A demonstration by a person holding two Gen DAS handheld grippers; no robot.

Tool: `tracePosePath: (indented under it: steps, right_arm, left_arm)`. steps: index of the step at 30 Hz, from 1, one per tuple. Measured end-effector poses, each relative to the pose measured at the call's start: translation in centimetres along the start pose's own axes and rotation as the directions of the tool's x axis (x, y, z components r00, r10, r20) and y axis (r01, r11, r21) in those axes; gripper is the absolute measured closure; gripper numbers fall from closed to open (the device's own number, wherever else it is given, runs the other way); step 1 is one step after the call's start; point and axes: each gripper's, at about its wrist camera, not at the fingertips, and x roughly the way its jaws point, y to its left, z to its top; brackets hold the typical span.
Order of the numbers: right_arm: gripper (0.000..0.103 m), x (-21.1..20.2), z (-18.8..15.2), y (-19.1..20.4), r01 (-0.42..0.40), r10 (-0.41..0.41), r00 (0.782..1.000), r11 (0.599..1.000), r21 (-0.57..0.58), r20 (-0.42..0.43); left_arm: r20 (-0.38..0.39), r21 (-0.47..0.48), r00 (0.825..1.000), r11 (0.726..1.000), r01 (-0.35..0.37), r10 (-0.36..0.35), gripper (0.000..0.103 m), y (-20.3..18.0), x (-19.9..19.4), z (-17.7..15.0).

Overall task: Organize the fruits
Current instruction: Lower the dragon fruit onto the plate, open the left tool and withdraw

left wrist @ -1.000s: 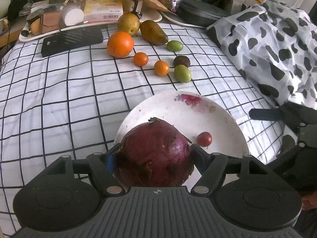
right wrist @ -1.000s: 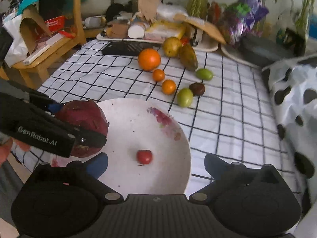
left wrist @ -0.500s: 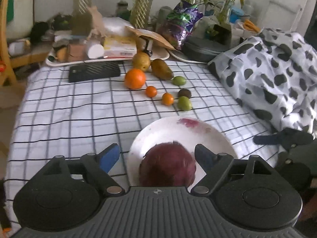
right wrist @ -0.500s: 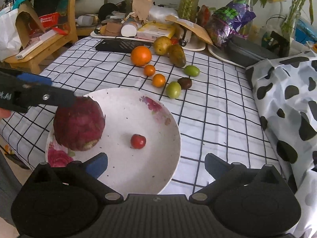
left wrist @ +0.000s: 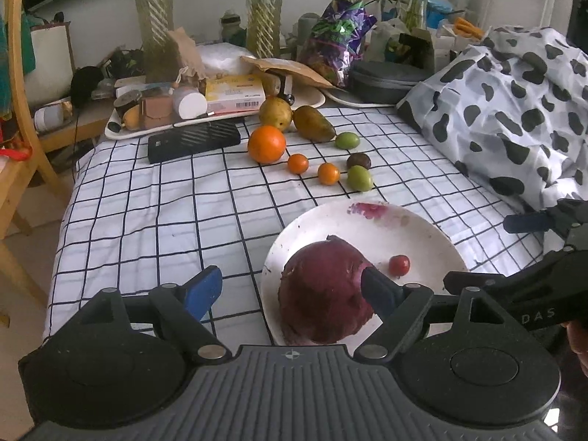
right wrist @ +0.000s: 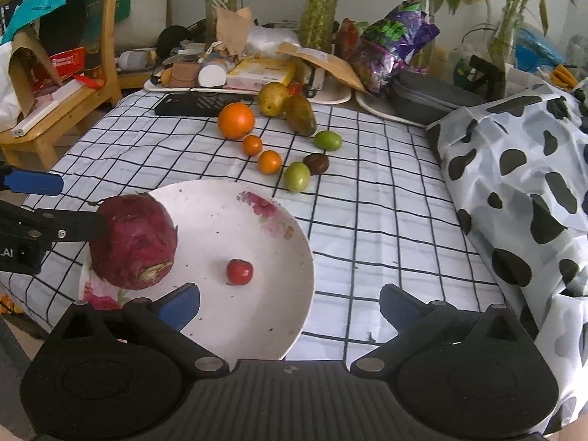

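On the plate (right wrist: 257, 334) sit a dragon fruit (right wrist: 133, 240) and cherry tomato (right wrist: 239, 271), both tools spread wide, the left tool (left wrist: 292, 292) having just opened, the right tool (right wrist: 289, 307) empty.

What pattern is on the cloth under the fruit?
White tablecloth with a black grid of thin lines; clearest in the right wrist view.

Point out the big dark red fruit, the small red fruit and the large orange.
big dark red fruit (right wrist: 134, 240), right wrist view, middle of its skin.
small red fruit (right wrist: 239, 271), right wrist view, its centre.
large orange (left wrist: 266, 144), left wrist view, its centre.
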Motion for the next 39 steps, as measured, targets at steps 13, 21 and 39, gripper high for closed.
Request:
tracePosePath:
  steps: [13,21,39]
  right_arm:
    - [0.000,0.0,0.2,-0.6,0.081,-0.082,0.995,0.997,0.012,0.056]
    - [0.000,0.4,0.6,-1.0,0.060,-0.061,0.997,0.998,0.026,0.055]
    - [0.000,2.5,2.8,-3.8,0.090,-0.096,0.995,0.981,0.174,0.024]
  left_arm:
    - [0.066,0.022,0.998,1.000,0.000,-0.001,0.021,-0.1,-0.6,0.4]
    - [0.099,-0.011,0.995,1.000,0.019,-0.018,0.021,0.6,-0.8,1.1]
    - [0.072,0.060,0.996,0.997,-0.054,0.050,0.021,0.8,2.1,3.0]
